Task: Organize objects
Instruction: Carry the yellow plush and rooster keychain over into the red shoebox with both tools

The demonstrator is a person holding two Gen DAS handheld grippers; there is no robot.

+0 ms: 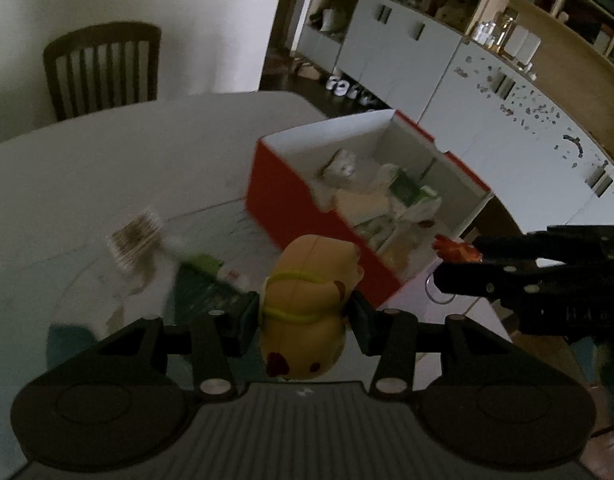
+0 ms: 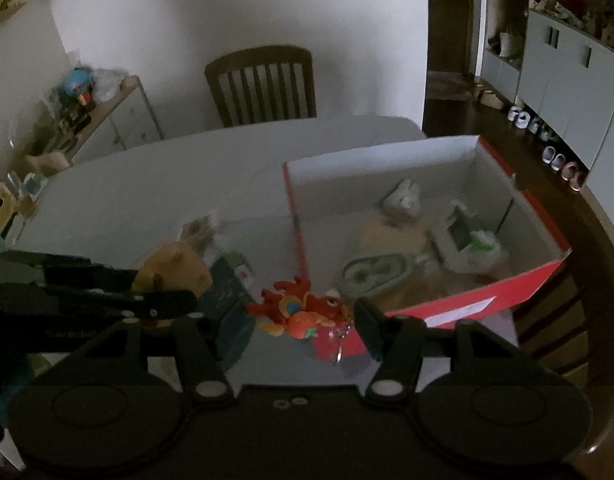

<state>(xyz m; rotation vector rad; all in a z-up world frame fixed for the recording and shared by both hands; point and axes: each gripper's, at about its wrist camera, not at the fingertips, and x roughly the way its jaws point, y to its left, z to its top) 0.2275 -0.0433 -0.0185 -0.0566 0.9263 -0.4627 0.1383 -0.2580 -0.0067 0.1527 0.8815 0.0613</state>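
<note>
My left gripper (image 1: 305,320) is shut on a tan toy animal (image 1: 307,280) with yellow-green straps, held above the table. In the right wrist view the same gripper (image 2: 163,286) and tan toy (image 2: 175,264) show at the left. My right gripper (image 2: 301,320) is shut on a red and orange dragon-like toy (image 2: 299,308) with a key ring hanging below it. From the left wrist view it (image 1: 459,262) comes in from the right, the red toy (image 1: 455,250) at its tip. Both are close to the near corner of an open red box (image 1: 283,200) (image 2: 467,308) holding several items.
A clear packet of brown sticks (image 1: 137,240) and a green-labelled item (image 1: 205,264) lie on a dark mat (image 1: 203,296) on the white table (image 1: 127,160). A wooden chair (image 2: 263,84) stands behind the table. Pale cabinets (image 1: 407,56) line the right wall.
</note>
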